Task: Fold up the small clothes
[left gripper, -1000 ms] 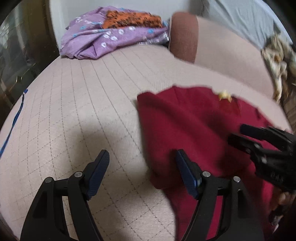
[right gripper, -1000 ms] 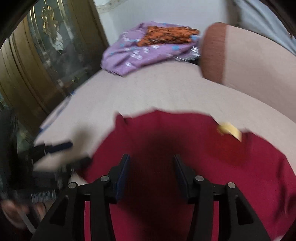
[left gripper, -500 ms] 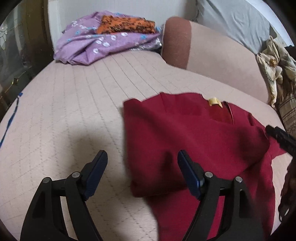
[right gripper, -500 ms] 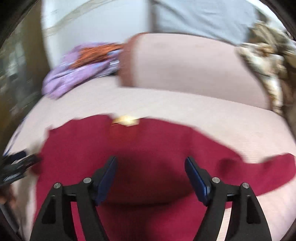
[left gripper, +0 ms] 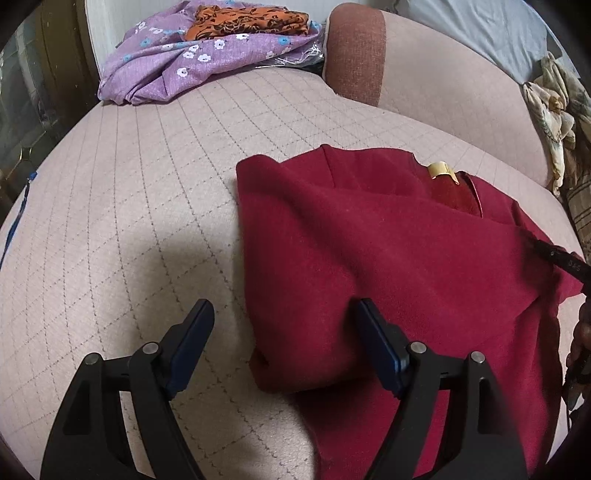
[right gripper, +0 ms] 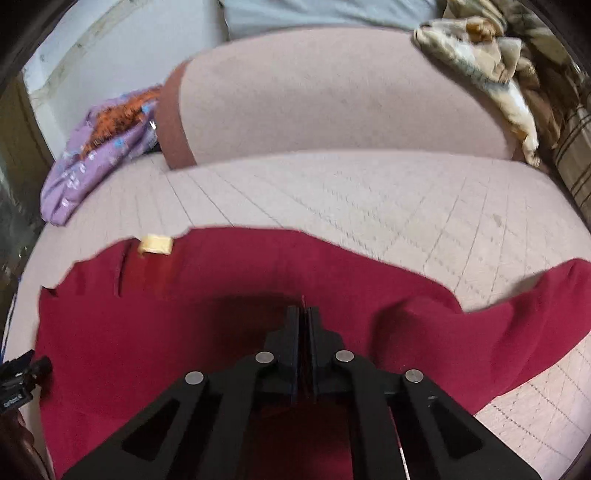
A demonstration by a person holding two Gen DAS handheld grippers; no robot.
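Left wrist view: one red garment (left gripper: 388, 258) lies on the quilted pink bed cover (left gripper: 129, 206), taken here as the landmark. The garment's left side is already folded inward, giving a straight doubled edge that runs away from the camera, with a yellow neck label (left gripper: 441, 170) at its far end. The left gripper (left gripper: 284, 343) hangs above the near corner of that fold with its jaws wide apart and nothing between the pads; one finger is over bare cover, the other over red cloth. At the right edge of the garment a tip of the right gripper (left gripper: 565, 260) pokes into view. Beyond the garment, at the back of the cover, sits one pile of purple flowered cloth (left gripper: 192, 55) with one orange patterned piece (left gripper: 251, 22) on top, and one pink bolster (left gripper: 424, 70) lies across the far side.

Right wrist view: the right gripper (right gripper: 303, 321) has its jaws pressed together, and red cloth appears pinched in the thin gap between them. The pinch is on the garment's right part; its unfolded right sleeve (right gripper: 517, 317) stretches off to the right over the cover, long axis roughly sideways. Judging from this, the right hand is the nearer one to the side yet to be folded, which should travel leftward toward the label (right gripper: 157, 244). One bundle of beige printed cloth (right gripper: 480, 55) rests at the far right.
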